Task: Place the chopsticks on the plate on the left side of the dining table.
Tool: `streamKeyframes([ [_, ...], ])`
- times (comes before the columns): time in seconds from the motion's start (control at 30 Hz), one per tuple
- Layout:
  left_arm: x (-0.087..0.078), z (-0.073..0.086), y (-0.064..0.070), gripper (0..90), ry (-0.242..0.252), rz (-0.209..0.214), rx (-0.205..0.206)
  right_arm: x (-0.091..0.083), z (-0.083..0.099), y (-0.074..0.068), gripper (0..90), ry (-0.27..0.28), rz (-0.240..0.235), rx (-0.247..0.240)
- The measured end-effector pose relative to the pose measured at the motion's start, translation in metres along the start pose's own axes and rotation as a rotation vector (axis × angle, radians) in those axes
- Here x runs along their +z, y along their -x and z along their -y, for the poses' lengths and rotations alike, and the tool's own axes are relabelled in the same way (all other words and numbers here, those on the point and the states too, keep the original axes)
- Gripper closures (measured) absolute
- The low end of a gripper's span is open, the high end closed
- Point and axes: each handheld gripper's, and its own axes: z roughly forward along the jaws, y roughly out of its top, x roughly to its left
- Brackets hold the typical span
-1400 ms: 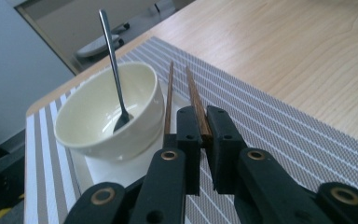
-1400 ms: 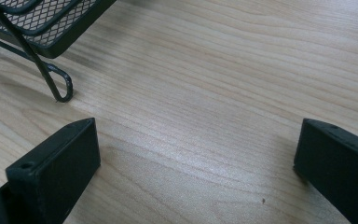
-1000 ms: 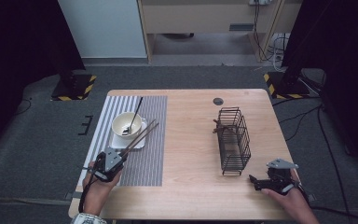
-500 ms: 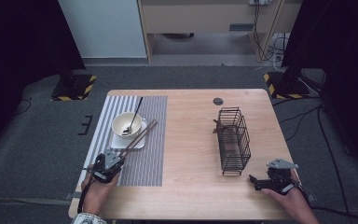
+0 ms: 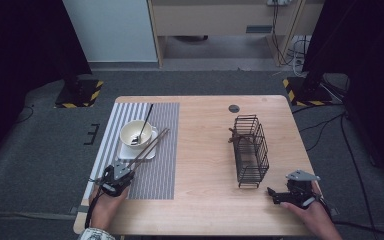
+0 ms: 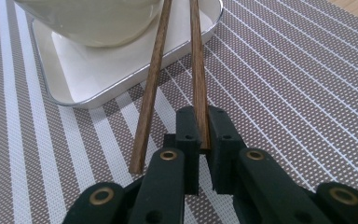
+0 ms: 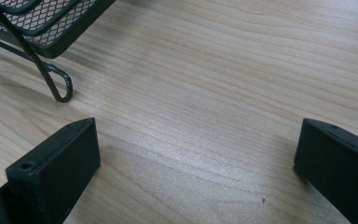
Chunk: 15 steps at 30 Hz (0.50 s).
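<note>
Two chopsticks [image 6: 156,70] on the striped mat [image 5: 157,172]: the left tongs [image 6: 204,140] pinch the near end of one, its twin lying loose just beside. Just ahead: one bowl [image 5: 136,134], one spoon [image 5: 144,124], one white tray [image 5: 128,152]. Right tongs [image 7: 196,158] gape empty on the wooden surface [image 5: 205,165], beside one wire basket [image 5: 251,150]. Grey carpet surrounds.

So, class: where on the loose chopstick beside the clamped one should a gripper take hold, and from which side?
Grip the loose chopstick at its near end on the striped mat, coming from the person's side. Its far end leans on the white tray, beside the bowl.
</note>
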Motion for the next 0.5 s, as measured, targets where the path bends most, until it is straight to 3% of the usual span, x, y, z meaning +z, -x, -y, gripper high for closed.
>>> streamKeyframes([
  [0.5,0.0007,0.0015,-0.0017,83.7,-0.018,0.004,-0.023,0.0000,0.0000,0.0001,0.2,0.001,0.001,-0.001],
])
